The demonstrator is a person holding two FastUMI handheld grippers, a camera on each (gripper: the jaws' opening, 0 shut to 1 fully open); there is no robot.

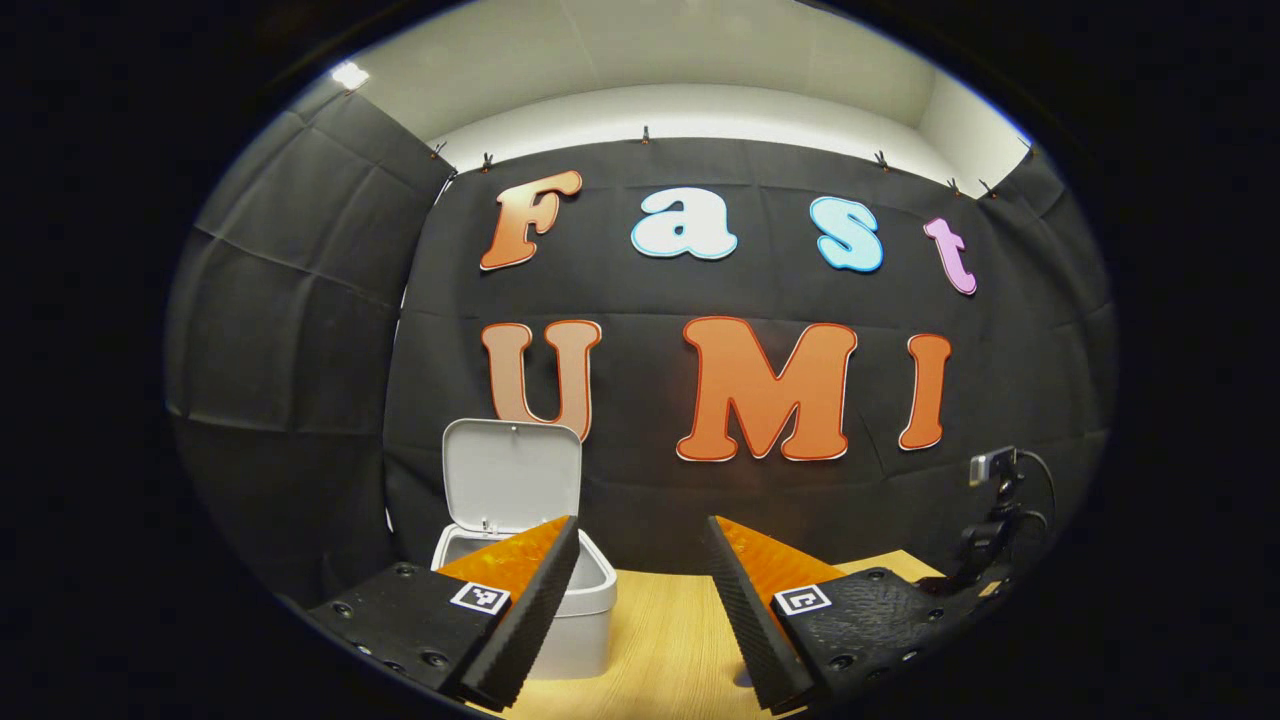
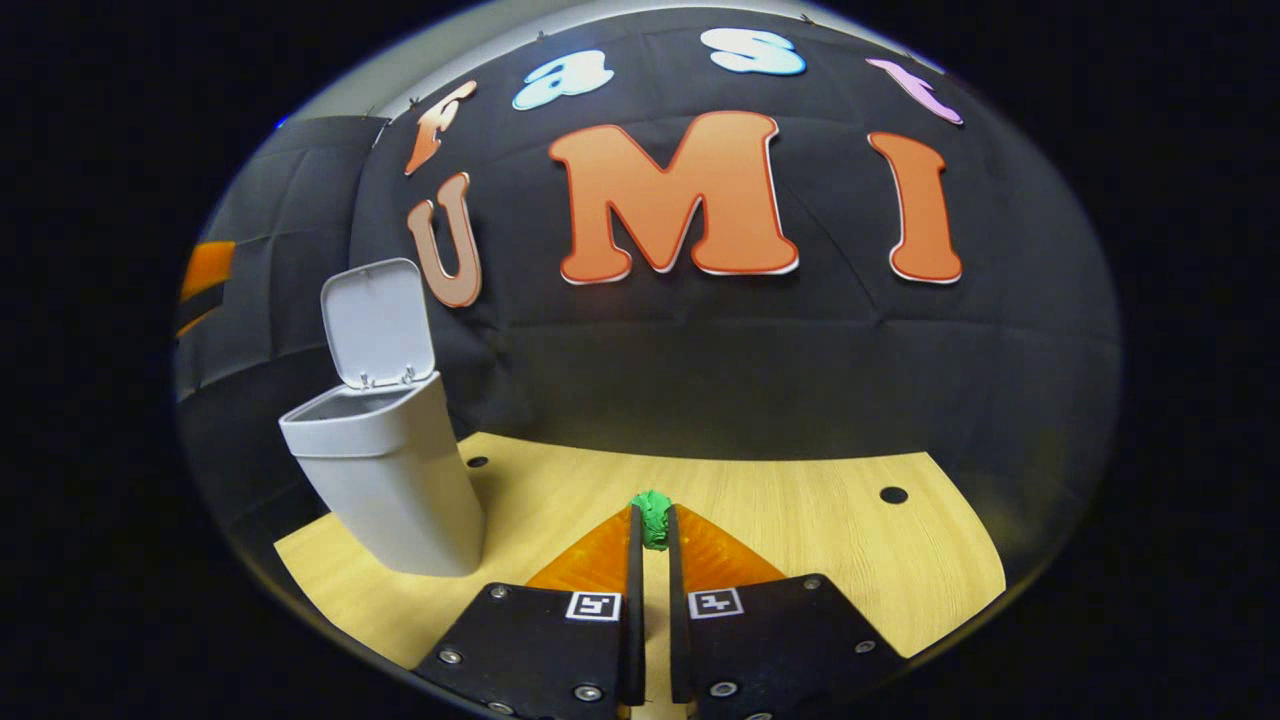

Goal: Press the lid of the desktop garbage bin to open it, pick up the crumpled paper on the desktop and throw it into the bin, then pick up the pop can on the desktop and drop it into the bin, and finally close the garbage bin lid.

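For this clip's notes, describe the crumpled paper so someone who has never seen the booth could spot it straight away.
Start at the wooden desktop in front of the black cloth wall, with the white bin standing at its left, lid up. To the bin's right, the right hand-held gripper is shut on the crumpled paper at its fingertips. It is a small bright green wad, the only green thing there.

bin (image 2: pixel 385 470): smooth plastic, looking a bit shiny | desk (image 2: pixel 800 520): looking like pale wood with fine lines | wall cloth (image 2: pixel 800 350): soft, dull, creased | paper ball (image 2: pixel 654 518): looking crumpled, rough
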